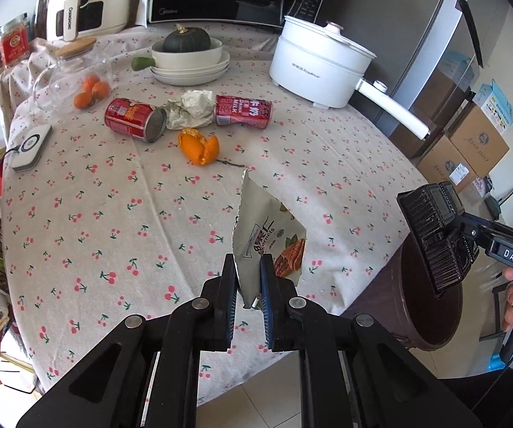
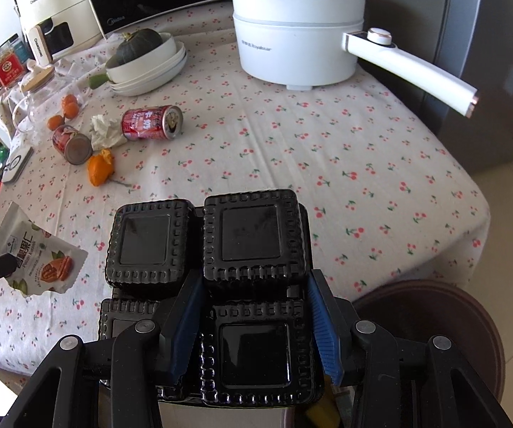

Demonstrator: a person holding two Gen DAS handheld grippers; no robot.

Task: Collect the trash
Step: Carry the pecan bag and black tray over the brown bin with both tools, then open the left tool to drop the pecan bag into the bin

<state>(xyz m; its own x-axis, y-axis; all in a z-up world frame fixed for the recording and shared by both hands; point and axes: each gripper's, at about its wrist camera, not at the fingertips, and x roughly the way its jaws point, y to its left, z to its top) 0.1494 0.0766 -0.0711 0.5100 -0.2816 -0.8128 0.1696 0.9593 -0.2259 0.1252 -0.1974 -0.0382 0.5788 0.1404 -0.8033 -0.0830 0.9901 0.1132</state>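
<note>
Left gripper [image 1: 248, 278] clenched on torn white foil snack bag [image 1: 267, 239], light, crinkly, slippery; pinch low edge | right gripper [image 2: 252, 321] grasping black moulded plastic tray [image 2: 206, 246] across one cell, light, stiff, brittle | brown round bin [image 2: 434, 321] just right of my jaws.

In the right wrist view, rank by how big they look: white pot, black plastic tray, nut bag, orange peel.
1. black plastic tray, though it is nearest the camera
2. white pot
3. nut bag
4. orange peel
</note>
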